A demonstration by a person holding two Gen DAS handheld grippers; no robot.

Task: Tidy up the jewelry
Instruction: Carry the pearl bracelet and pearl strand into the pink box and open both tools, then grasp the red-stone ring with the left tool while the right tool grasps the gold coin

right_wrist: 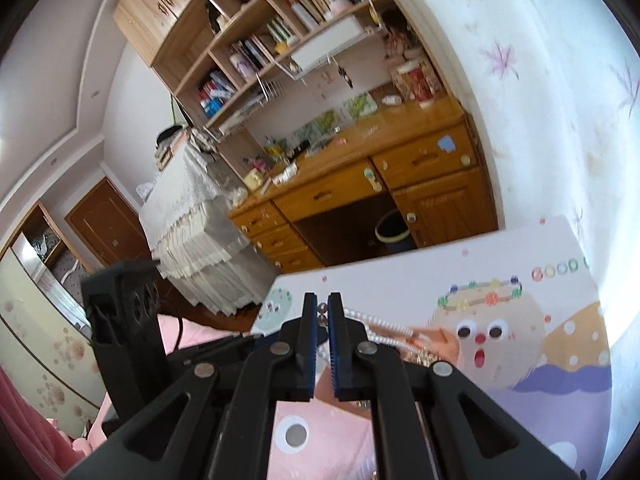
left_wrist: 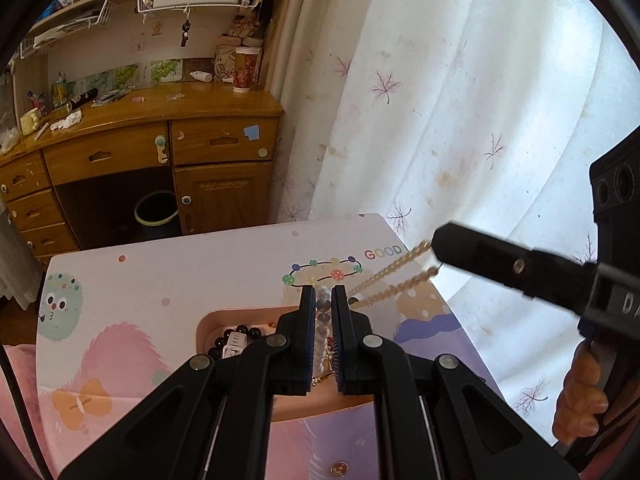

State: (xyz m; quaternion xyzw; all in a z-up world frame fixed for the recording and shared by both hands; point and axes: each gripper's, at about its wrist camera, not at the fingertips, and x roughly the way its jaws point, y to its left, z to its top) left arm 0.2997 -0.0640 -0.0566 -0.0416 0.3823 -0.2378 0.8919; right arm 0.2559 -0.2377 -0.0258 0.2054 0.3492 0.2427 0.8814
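Left wrist view, item one: the left gripper (left_wrist: 323, 296) is sitting nearly closed, its jaws clenching a string of white and grey beads, the pearl bracelet (left_wrist: 322, 320), which is running lengthwise up the narrow gap between the blue pads.

Item two: the right gripper (left_wrist: 438, 248) is entering from the right side of that view, gripping the far end of a doubled strand of pale gold beads, the gold bead necklace (left_wrist: 394, 278). The strand is stretching taut and slanting down-left, from the right gripper's tip toward the tray beside the left jaws.

Right wrist view: the right gripper (right_wrist: 323, 312) is showing its jaws close together with two small beads caught between the tips; a white beaded strand (right_wrist: 384, 326) is trailing off to the right below it.

Item three: the pink jewelry tray (left_wrist: 208, 322) is lying directly beneath the left gripper, holding a dark bead bracelet (left_wrist: 240, 336) at its left side. Under it, the cartoon-print table top (left_wrist: 160, 280).

Governing relation, as judged: the necklace's long axis is lying along the line between the two grippers, its lower end tangled or resting near the left gripper, so the right hand is the one freeing it by pulling up and away to the right.
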